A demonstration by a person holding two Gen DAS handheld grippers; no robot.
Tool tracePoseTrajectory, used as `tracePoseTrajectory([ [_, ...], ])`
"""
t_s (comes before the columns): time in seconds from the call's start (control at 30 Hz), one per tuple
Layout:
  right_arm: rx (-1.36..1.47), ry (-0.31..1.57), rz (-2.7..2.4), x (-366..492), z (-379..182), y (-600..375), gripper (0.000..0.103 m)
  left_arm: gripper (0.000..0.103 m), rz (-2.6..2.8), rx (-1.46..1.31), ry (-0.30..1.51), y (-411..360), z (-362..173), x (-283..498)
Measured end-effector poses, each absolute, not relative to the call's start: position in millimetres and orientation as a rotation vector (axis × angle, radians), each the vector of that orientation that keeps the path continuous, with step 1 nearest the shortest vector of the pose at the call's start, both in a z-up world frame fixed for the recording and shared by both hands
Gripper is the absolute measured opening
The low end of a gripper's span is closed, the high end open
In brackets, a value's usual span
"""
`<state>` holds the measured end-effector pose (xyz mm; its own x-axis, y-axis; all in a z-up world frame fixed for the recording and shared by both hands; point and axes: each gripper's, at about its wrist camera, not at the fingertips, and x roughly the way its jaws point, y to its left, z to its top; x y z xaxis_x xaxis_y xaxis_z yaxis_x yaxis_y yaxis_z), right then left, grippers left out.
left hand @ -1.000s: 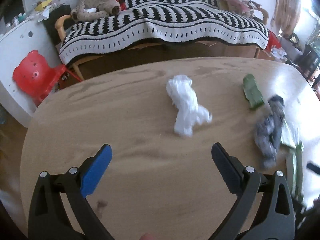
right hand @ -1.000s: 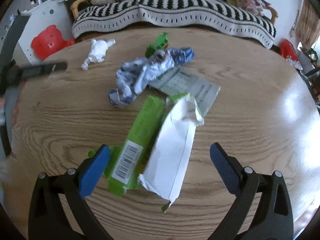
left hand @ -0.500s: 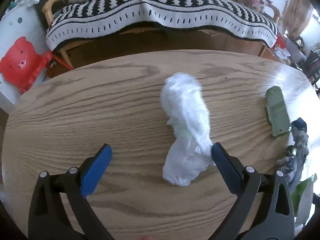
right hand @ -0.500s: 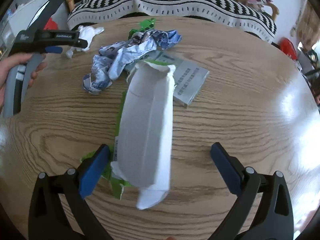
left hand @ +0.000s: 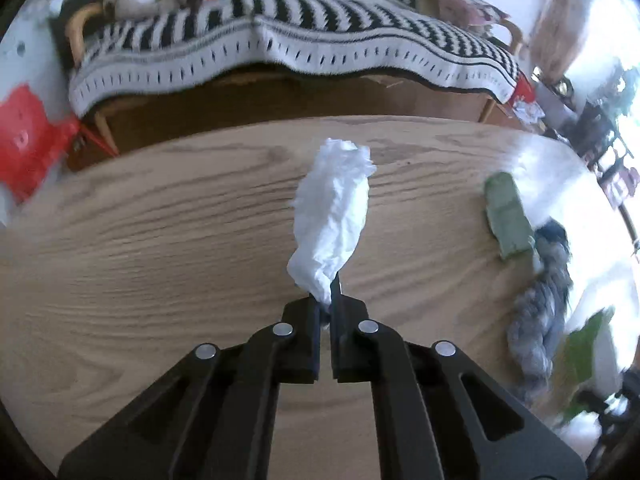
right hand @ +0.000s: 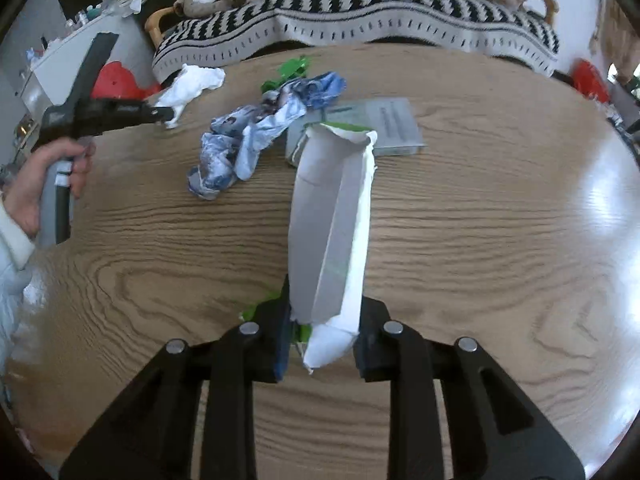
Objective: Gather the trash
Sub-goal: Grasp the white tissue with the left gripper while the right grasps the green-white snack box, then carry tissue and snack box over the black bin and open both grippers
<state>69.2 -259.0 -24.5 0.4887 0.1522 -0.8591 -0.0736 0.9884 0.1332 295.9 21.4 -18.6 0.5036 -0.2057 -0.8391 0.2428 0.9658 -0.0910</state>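
Left hand-held gripper point(left hand: 325, 300): jaws had just closed and stood together, clamped on the near tail of a crumpled white tissue point(left hand: 334, 216). The rest of the tissue ran away from the tips over the wooden worktop point(left hand: 160, 248); whether its far end rested on the wood or hung clear could not be told. In the right wrist view the same tissue point(right hand: 192, 84) showed at the nose of the left hand-held gripper point(right hand: 170, 114), carried by the person's left hand point(right hand: 48, 184).

Right hand-held gripper point(right hand: 320, 320): jaws had just closed and were clamped on the near end of a torn white carton point(right hand: 332, 216), opened out, grey inside. Green wrapper scraps point(right hand: 302, 332) showed under it between the jaws; how much more lay beneath was hidden by the carton.

Other trash on the worktop: a crumpled blue-and-white wrapper point(right hand: 256, 132) left of the carton's far end; a grey printed box point(right hand: 394, 124), partly covered by the carton's torn mouth; a green piece point(right hand: 294, 70) behind the wrapper, mostly hidden.

Left wrist view, right edge: flat green piece point(left hand: 506, 214) and the blue-grey wrapper point(left hand: 538, 320) were blurred; items beyond them were washed out by glare and cut off by the frame.

Background: striped blanket point(left hand: 296, 40) over a bench, red plastic object point(left hand: 24, 144) blurred, cut off at left.
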Motion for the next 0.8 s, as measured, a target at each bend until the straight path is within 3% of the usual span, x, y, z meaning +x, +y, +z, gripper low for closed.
tracePoseTrajectory([
  [0.27,0.177,0.969,0.081,29,3,-298,0.025,0.002,-0.369,0.027,0.907,4,24,195],
  [0.8,0.264,0.854,-0.145,-81,30,-426,0.025,0.002,-0.729,0.252,0.924,-169,30,55],
])
